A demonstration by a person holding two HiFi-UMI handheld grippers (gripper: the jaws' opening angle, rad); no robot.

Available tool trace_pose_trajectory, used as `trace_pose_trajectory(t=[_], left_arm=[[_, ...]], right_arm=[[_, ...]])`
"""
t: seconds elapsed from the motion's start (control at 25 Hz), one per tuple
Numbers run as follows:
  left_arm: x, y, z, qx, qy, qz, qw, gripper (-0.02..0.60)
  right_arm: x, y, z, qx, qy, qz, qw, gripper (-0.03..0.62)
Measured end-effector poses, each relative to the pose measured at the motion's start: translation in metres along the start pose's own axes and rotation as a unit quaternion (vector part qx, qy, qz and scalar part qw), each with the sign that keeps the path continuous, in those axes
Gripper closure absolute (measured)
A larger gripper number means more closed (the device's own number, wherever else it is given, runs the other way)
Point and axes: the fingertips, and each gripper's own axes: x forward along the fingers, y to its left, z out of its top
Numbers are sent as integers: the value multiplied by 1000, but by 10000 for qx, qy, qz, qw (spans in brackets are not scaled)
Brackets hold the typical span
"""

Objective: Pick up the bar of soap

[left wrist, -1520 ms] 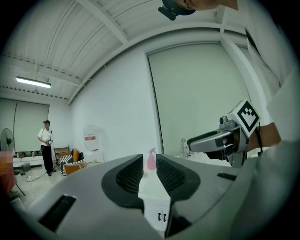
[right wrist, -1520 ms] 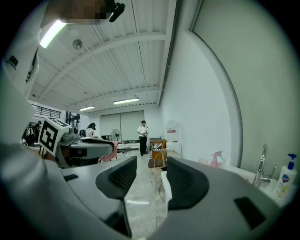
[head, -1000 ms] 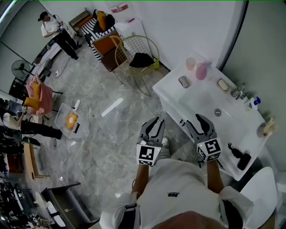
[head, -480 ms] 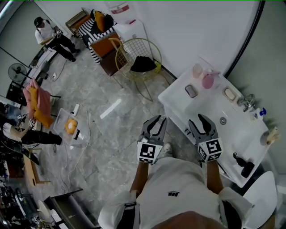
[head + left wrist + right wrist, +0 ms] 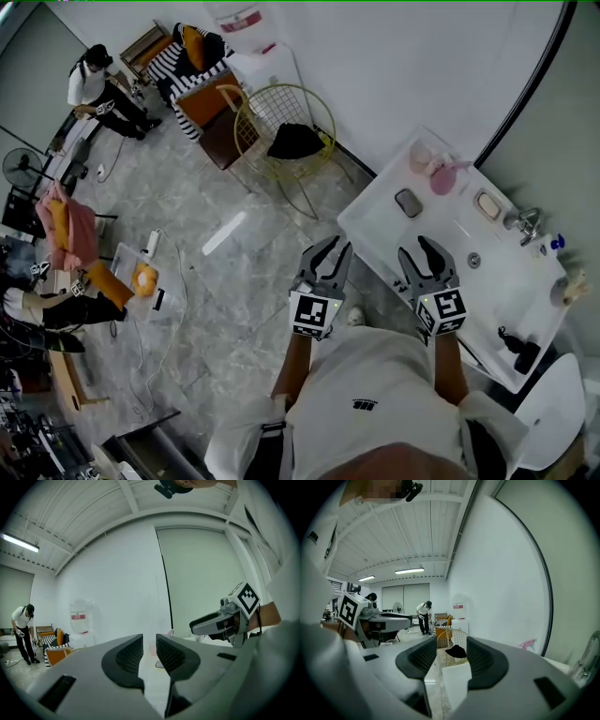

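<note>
Lower centre: left gripper (image 5: 328,251) and right gripper (image 5: 419,251), jaws apart. At right, bar of soap (image 5: 487,205) lies on washbasin (image 5: 375,217).

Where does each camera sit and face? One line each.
Head view: head-mounted, looking down; sink counter, left tongs, right tongs.
Left gripper view: on left tongs, facing white wall; open jaws, right tongs.
Right gripper view: on right tongs, facing wire chair; open jaws, left tongs.
Shared: head and right gripper views show that chair.
</note>
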Motion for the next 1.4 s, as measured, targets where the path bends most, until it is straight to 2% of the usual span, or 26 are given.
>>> trace_pose_trajectory(t=[0.32,0.64,0.92,1.4], left_arm=[[27,27,-3,-86,-134,-163,9997,480],[66,30,-10,-143,-183,-321,9992,480],[99,39,-20,-211,-46,-287,9994,479],[164,42,-34,-214,329,-468,9981,479]], right_arm=[[26,-9,-7,13,135,-237,9996,384],[38,-30,-14,-107,142,-192,9997,384],[66,-57,-20,-61,169,-83,9998,384],[106,-116,-31,242,462,-59,9986,396]])
